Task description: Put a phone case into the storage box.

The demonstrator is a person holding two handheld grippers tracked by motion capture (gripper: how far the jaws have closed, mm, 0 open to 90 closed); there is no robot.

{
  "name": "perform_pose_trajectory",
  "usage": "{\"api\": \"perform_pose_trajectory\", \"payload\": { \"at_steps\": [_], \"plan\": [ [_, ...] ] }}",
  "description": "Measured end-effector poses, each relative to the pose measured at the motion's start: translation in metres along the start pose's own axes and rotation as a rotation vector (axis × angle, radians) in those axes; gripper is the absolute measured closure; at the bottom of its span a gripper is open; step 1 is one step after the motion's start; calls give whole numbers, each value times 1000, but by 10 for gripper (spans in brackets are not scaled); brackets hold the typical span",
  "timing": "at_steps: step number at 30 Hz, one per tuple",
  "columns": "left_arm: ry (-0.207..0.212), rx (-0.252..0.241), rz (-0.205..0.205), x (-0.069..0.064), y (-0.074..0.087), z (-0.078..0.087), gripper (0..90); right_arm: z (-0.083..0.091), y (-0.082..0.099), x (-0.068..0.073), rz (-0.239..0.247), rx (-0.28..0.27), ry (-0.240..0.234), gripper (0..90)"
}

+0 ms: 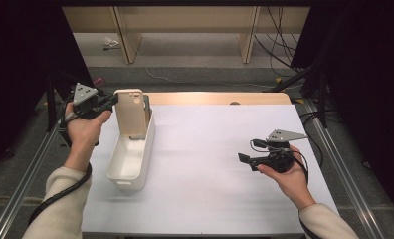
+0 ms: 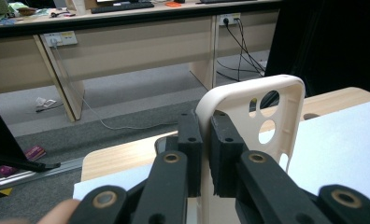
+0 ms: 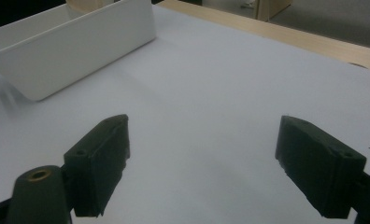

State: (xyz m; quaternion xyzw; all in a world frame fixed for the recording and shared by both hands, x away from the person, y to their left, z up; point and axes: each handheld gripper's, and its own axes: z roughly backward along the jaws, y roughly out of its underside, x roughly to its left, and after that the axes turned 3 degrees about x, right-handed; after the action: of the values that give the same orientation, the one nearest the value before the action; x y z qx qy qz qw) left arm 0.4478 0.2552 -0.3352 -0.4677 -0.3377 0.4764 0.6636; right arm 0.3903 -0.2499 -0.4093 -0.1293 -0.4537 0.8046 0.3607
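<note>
We count one phone case [image 1: 130, 111] and one white bin [image 1: 131, 155]. We count two grippers: left gripper [image 1: 107, 101], right gripper [image 1: 245, 158].

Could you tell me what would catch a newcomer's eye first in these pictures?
First, the cream phone case standing upright at the far end of the white bin on the table's left, its edge pinched by the left hand-held gripper. Next, the right hand-held gripper, jaws wide apart, holding nothing above the white table cover.

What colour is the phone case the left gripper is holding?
Cream, an off-white beige. The phone case shows best in the left gripper view.
</note>
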Motion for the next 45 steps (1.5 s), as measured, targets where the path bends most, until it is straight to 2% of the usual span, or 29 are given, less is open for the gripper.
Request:
{"api": "perform_pose_trajectory", "payload": {
  "at_steps": [5, 12, 22, 45],
  "plan": [
    [-2, 10, -17, 0, 4, -10, 841, 0, 0, 0, 0, 0, 1, 187],
    [0, 21, -20, -1, 11, -22, 841, 0, 0, 0, 1, 1, 0, 186],
    [-11, 39, -8, 1, 22, -35, 840, -1, 0, 0, 0, 1, 0, 186],
    [-39, 81, 17, 6, 42, -55, 834, -2, 0, 1, 1, 6, -2, 186]
  ]
}}
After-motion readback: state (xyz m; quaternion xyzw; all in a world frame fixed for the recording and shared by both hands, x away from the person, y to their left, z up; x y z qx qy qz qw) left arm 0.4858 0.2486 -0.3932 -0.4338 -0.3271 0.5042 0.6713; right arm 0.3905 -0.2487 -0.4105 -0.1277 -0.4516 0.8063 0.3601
